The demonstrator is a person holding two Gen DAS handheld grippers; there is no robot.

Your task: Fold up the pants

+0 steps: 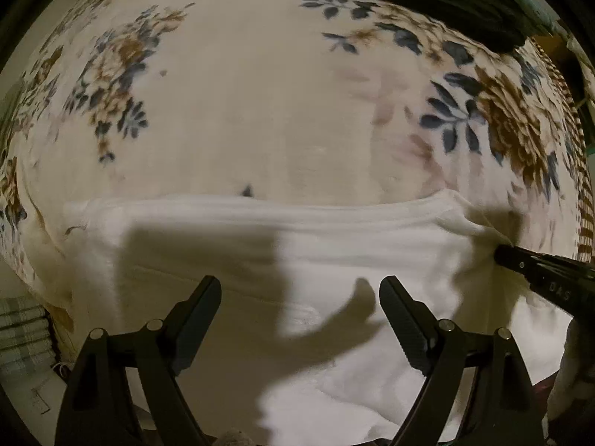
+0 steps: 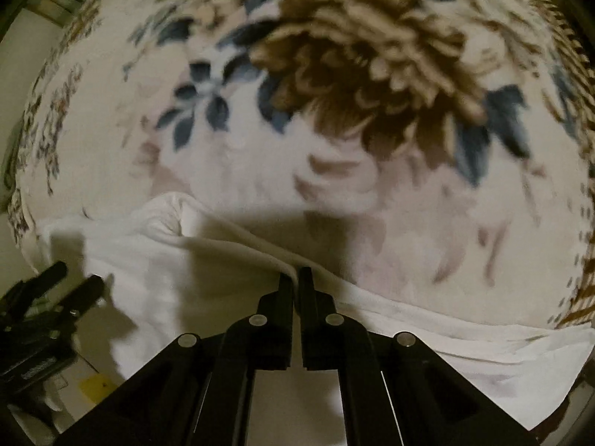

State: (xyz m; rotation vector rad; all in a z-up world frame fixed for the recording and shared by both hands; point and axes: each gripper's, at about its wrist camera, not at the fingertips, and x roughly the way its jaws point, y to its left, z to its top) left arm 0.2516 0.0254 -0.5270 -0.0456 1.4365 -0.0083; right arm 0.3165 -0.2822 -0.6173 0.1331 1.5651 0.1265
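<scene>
Nearest, the left gripper [image 1: 299,290] hangs with its jaws spread wide above the white pants [image 1: 334,245], touching nothing. The right gripper [image 2: 295,275] is pinched on the pants' far edge. The pants lie crosswise on the flowered blanket [image 1: 241,93], which stretches beyond.

Each camera sits just behind its own jaws and looks steeply down, close over a flowered blanket [image 1: 238,119]. Both views share the white pants [image 1: 334,245] lying ahead of and beneath the jaws. The left view catches the right gripper [image 1: 500,254] at its right edge; the right view shows the left gripper [image 2: 76,278] at its left edge.
</scene>
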